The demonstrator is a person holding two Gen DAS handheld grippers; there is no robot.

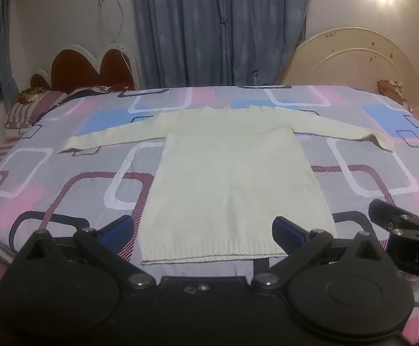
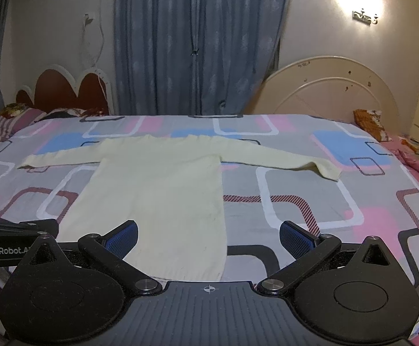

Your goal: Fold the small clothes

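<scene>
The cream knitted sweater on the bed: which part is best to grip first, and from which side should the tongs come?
The cream knitted sweater lies flat, both sleeves stretched sideways. I would probably grip the right sleeve cuff with the open right tongs, coming from the right, outer side. That cuff is a narrow free end, slightly bent, so it should lift easily and fold inward over the body.

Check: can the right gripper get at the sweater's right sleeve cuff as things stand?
Probably yes. The right gripper is open and holds nothing, and the cuff lies flat on the bedspread with nothing on or beside it. It is off to the far right, so a forward reach is needed.
</scene>
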